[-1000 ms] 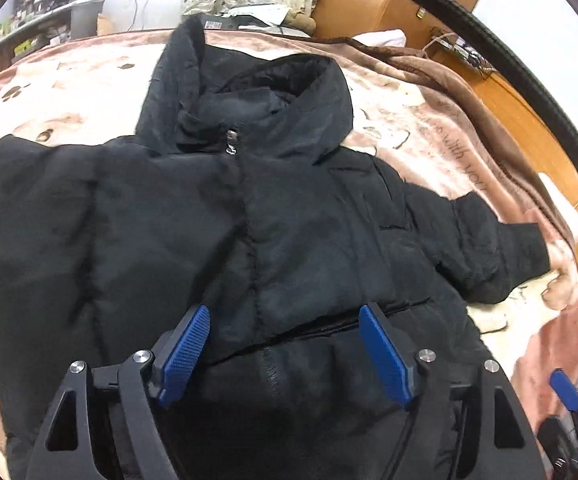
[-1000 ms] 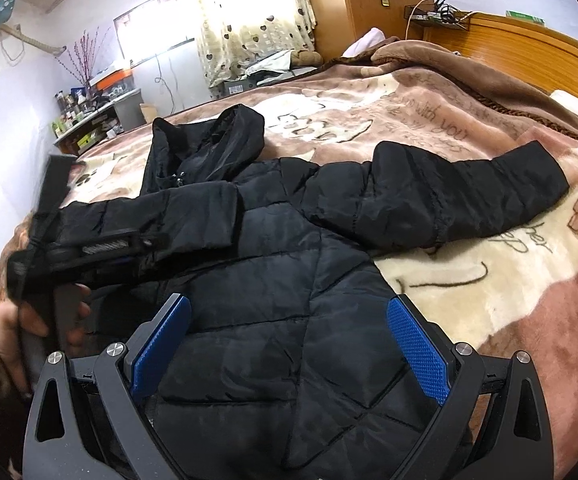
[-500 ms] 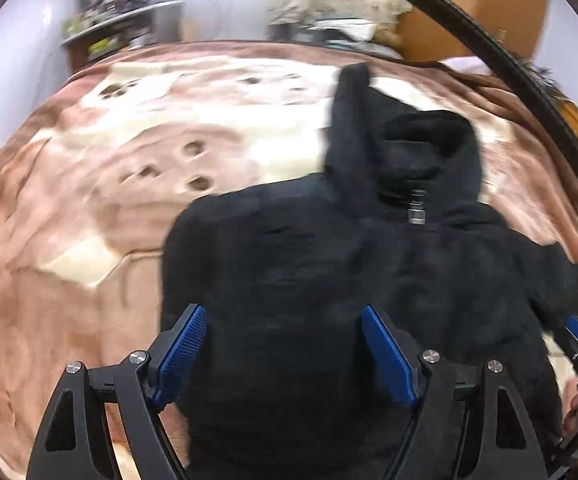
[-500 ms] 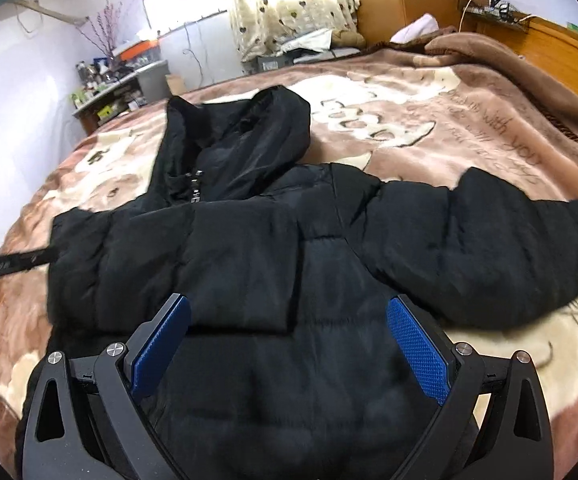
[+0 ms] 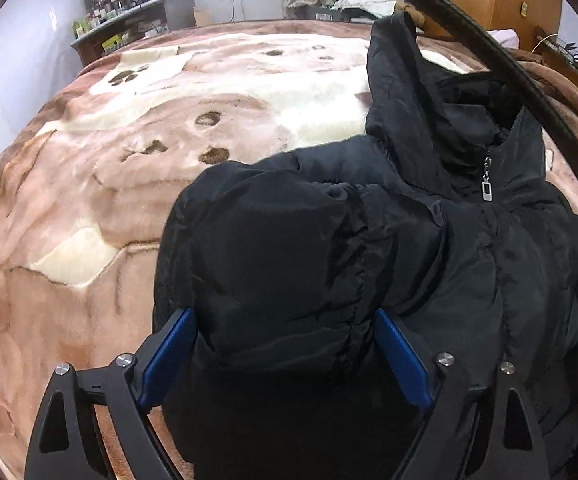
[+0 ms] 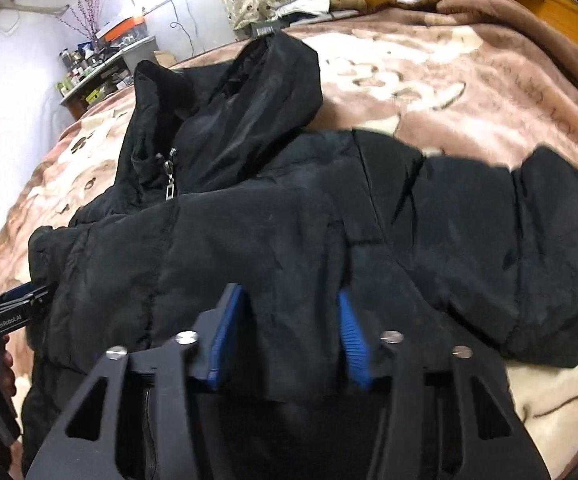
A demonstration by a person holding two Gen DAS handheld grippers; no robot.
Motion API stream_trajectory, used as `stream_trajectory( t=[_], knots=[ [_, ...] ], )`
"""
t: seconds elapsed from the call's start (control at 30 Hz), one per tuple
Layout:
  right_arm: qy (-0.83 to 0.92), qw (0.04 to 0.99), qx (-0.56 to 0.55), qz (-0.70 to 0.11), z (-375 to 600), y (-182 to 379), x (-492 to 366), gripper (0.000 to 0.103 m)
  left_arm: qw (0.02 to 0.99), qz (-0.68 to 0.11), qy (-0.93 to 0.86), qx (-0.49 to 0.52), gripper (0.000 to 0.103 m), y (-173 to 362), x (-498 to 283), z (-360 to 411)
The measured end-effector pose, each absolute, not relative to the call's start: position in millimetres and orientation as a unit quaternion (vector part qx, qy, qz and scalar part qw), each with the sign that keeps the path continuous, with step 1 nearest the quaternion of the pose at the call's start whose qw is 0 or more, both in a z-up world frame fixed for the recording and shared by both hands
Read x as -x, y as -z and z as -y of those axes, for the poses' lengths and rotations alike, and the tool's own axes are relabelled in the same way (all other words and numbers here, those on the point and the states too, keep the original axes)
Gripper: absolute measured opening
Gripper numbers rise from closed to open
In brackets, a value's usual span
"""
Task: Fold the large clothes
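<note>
1. The left gripper [image 5: 285, 354] is wide open, with a folded-over sleeve [image 5: 273, 248] puffing up between its blue pads, not squeezed.
2. The right gripper [image 6: 287, 330] is half closed, and black cloth bunches between its pads; I cannot tell if it grips.
3. The black jacket [image 6: 281, 232] lies flat on the brown blanket [image 5: 89, 184].
4. Its hood [image 6: 257, 96] points toward the far shelf [image 5: 137, 12].

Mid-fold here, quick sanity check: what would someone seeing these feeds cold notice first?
The big black puffer jacket spread front-up across the brown paw-print blanket, hood toward the far end and its silver zipper pull catching light at the collar. One sleeve lies stretched out to the side in the right wrist view. The right hand-held gripper has its blue pads narrowed around jacket fabric, while the left hand-held gripper straddles the folded-in bulk, jaws wide.
</note>
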State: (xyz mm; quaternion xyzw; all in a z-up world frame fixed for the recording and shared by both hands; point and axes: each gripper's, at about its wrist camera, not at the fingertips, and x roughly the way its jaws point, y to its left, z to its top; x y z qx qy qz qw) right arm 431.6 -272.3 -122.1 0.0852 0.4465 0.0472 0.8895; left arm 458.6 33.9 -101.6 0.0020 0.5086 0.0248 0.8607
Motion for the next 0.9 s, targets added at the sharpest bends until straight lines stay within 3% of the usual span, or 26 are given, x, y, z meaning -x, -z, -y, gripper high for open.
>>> stream_trajectory(
  t=[0.1, 0.5, 0.53, 0.63, 0.67, 0.7, 0.9],
  knots=[
    [-0.026, 0.898, -0.079, -0.432, 281.1, 113.8, -433.1, 0.013, 0.864, -0.503, -0.016, 0.001, 0.091, 101.3, -458.1, -30.8],
    [-0.017, 0.880, -0.090, -0.465, 299.0, 132.3, -435.6, 0.014, 0.854, -0.520, -0.029, -0.008, 0.098, 110.8, -462.2, -26.8],
    [-0.024, 0.881, -0.104, -0.460, 304.2, 128.0, -433.7, 0.016, 0.852, -0.522, -0.027, -0.007, 0.098, 108.5, -461.0, -26.7],
    [-0.019, 0.895, -0.120, -0.430, 326.6, 109.3, -420.6, 0.036, 0.856, -0.517, -0.012, 0.003, 0.097, 98.5, -455.9, -27.1],
    [-0.018, 0.897, -0.123, -0.424, 337.2, 103.1, -415.6, 0.049, 0.857, -0.515, -0.005, 0.014, 0.097, 94.6, -452.9, -27.2],
    [-0.014, 0.899, -0.123, -0.420, 345.7, 98.7, -411.5, 0.054, 0.859, -0.511, 0.002, 0.026, 0.097, 88.0, -448.7, -27.3],
    [0.035, 0.911, -0.141, -0.387, 429.0, 75.1, -375.9, 0.057, 0.870, -0.490, 0.032, 0.048, 0.097, 53.5, -426.3, -13.9]
  ],
)
